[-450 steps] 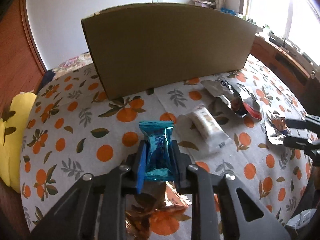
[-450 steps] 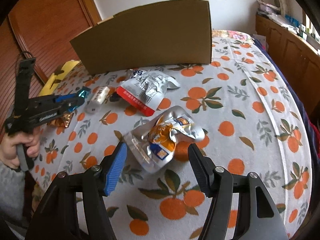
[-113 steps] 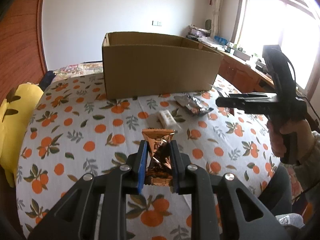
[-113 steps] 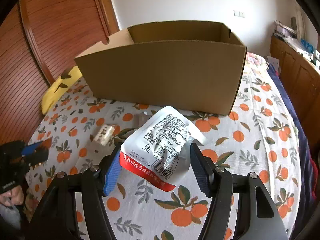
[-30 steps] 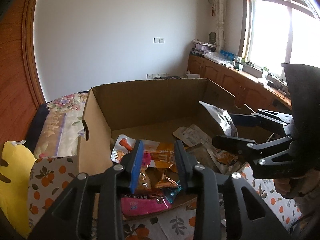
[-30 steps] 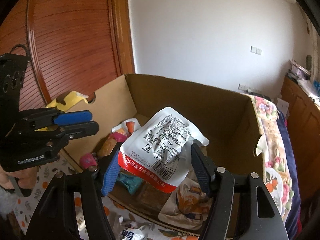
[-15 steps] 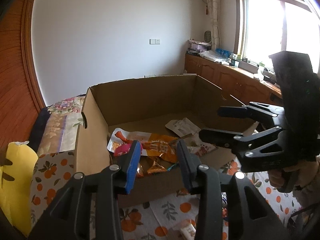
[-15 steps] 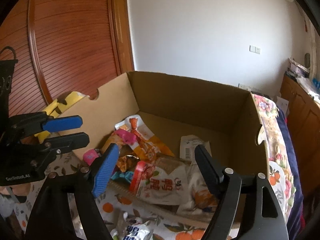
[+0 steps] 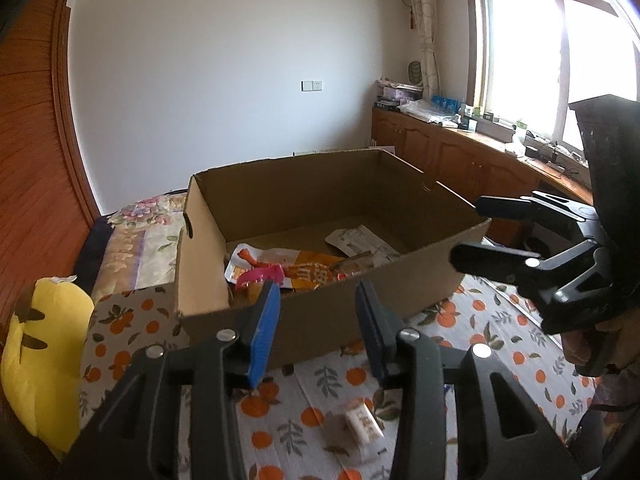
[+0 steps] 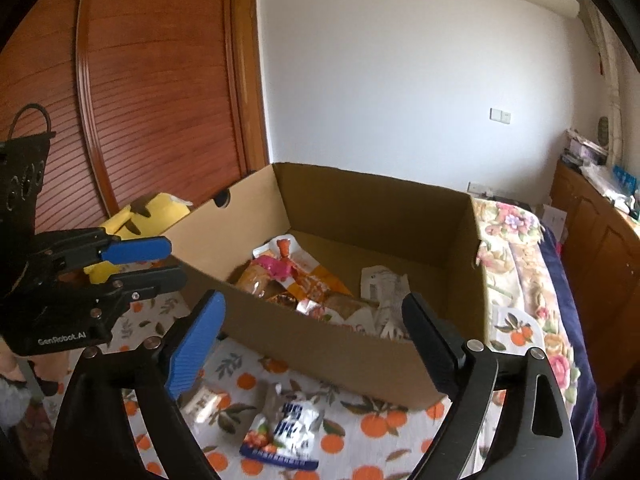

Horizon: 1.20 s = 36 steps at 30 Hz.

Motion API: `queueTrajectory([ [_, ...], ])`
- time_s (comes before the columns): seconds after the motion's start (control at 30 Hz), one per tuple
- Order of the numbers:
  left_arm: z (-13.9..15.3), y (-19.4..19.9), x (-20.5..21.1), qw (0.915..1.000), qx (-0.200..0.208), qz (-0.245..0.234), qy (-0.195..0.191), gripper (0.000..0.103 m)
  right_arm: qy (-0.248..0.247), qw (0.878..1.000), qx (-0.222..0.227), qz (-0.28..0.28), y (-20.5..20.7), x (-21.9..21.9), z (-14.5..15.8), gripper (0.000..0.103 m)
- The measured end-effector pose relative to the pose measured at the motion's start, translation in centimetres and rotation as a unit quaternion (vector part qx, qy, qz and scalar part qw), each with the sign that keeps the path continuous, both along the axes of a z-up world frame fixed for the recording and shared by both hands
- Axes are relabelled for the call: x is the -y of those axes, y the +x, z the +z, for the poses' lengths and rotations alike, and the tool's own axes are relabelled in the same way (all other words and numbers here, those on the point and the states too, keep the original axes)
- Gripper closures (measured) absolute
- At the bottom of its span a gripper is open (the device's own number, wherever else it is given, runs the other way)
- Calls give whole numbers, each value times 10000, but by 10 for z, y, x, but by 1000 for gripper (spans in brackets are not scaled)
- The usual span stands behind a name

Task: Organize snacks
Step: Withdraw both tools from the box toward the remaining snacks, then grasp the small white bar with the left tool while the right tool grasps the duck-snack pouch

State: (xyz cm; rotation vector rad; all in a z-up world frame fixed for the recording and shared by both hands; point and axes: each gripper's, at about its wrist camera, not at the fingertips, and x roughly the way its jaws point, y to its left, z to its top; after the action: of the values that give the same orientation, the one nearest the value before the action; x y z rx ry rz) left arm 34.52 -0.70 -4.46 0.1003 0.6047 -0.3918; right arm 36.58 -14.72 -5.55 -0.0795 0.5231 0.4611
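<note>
The left gripper (image 9: 316, 320) has its jaws a little apart and opening, with nothing between them; through the gap shows the near wall of the box (image 9: 360, 300). The right gripper (image 10: 312, 344) has its jaws wide and opening too, likewise empty, framing the box's near wall from its own side.

In the left wrist view the right gripper (image 9: 476, 232) sits at 3 o'clock, held by a hand (image 9: 584, 344) at the frame's edge. In the right wrist view the left gripper (image 10: 160, 264) reaches in from 9 o'clock.

The box stands open on the orange-print cloth (image 10: 372, 428). Inside it lie the snacks (image 10: 304, 276): an orange pouch, a pink wrapper, a white packet (image 10: 380, 284) toward the far right corner, others heaped along the near wall.

Outside, on the cloth, a small white bar (image 9: 364, 426) lies at 6 o'clock under the left gripper. In the right wrist view the same bar (image 10: 204, 398) lies beside a silver pouch (image 10: 288, 428) with a red and blue base, both at 6 o'clock, just in front of the box.

A yellow plush (image 9: 44, 360) sits at 8 o'clock beyond the cloth's edge. A floral bedcover (image 10: 516, 248) spreads past the box at 3 o'clock.
</note>
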Motion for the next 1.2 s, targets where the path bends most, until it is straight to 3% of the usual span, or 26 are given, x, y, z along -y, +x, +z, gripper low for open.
queueTrajectory([
  [0.43, -43, -38, -2, 9992, -381, 66, -52, 59, 13, 9993, -365, -107, -34, 8, -37, 9],
  [0.93, -108, -31, 27, 9906, -1368, 5, 67, 59, -217, 9947, -999, -69, -20, -1, -99, 9],
  [1.07, -114, -30, 32, 9895, -1433, 44, 188, 59, -233, 9937, -1099, -49, -15, -3, -105, 9],
  [1.17, -114, -32, 33, 9905, -1348, 21, 264, 64, -287, 9928, -1163, 1, -10, -8, -108, 9],
  [1.2, -114, -33, 34, 9905, -1339, 14, 300, 70, -324, 9925, -1180, 15, -9, -10, -109, 9],
])
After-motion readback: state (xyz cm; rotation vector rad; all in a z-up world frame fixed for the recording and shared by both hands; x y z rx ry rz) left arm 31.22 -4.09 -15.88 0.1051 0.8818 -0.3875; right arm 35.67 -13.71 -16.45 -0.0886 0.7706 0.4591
